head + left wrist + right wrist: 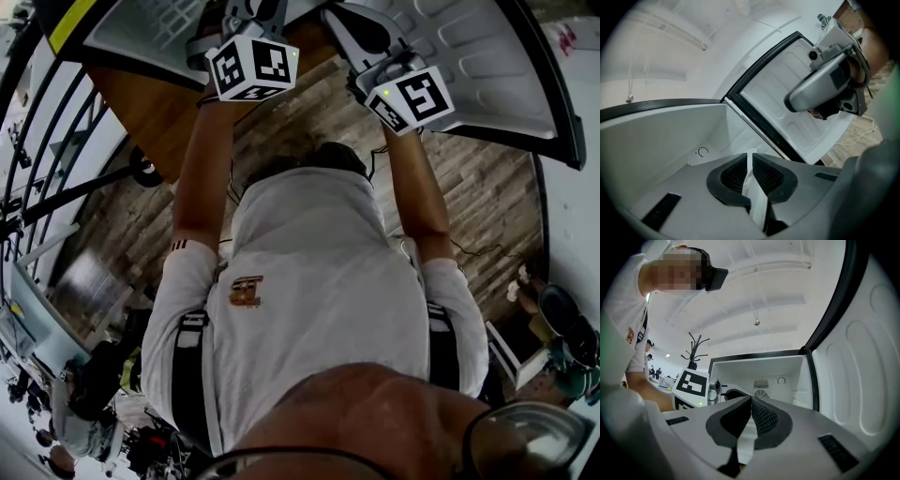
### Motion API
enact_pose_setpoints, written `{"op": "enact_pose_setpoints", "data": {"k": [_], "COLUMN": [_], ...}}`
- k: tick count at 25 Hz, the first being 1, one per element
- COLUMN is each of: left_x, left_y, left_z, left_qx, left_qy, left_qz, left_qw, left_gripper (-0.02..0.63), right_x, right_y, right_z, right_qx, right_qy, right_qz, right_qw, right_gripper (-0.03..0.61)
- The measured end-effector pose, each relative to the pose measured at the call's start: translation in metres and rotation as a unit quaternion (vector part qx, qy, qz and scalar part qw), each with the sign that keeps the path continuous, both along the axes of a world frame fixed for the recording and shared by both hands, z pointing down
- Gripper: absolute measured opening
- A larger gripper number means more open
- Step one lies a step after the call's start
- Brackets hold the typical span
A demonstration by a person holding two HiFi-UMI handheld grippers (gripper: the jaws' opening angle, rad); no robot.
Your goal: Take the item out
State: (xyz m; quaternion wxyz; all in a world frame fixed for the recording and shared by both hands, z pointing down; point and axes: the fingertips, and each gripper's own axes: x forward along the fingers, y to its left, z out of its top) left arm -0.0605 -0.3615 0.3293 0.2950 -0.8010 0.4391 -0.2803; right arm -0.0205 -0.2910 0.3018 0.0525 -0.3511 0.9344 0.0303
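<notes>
Head view: the left tongs and right tongs are held out far ahead, beside the white door.
Left gripper view: the left tongs are closed, nothing gripped; the open compartment is seen beyond.
Right gripper view: the right tongs are closed, nothing gripped; a vent is seen on the compartment's far wall.
Item: cannot be made out in any view.

Operator: white short-sleeve T-shirt, small orange-brown chest logo, dark stripes at the sleeve hem. Black harness straps over both shoulders. Tools: left gripper and right gripper, grey moulded shells, black ribbed pads. Each carries a white marker cube with black square codes and a small green LED.
</notes>
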Motion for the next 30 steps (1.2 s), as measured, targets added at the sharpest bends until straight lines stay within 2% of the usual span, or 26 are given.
{"op": "enact_pose_setpoints", "data": {"k": [3, 8, 17, 24, 30], "left_x": [0.001, 0.016, 0.012, 0.010, 0.010], "left_y": [-0.007, -0.018, -0.051, -0.068, -0.077], "left_z": [0.005, 0.012, 0.033, 0.041, 0.047], "left_qx": [0.000, 0.003, -0.005, -0.013, -0.023], "left_qy": [-0.039, -0.101, -0.196, -0.242, -0.258], "left_qz": [-0.004, -0.020, -0.041, -0.045, -0.042], "left_qw": [0.9992, 0.9947, 0.9798, 0.9693, 0.9649], "left_gripper": [0.087, 0.131, 0.152, 0.152, 0.152], "right_x": [0.000, 0.016, 0.014, 0.017, 0.019], "right_y": [-0.002, -0.002, -0.004, 0.000, 0.001], "right_z": [-0.002, -0.006, 0.001, 0.005, 0.007], "right_qx": [0.000, 0.003, -0.002, -0.003, -0.002], "right_qy": [0.004, 0.005, 0.006, 0.011, 0.010], "right_qz": [-0.003, -0.018, -0.053, -0.068, -0.072], "right_qw": [1.000, 1.000, 0.999, 0.998, 0.997], "right_gripper": [0.034, 0.034, 0.034, 0.034, 0.034]}}
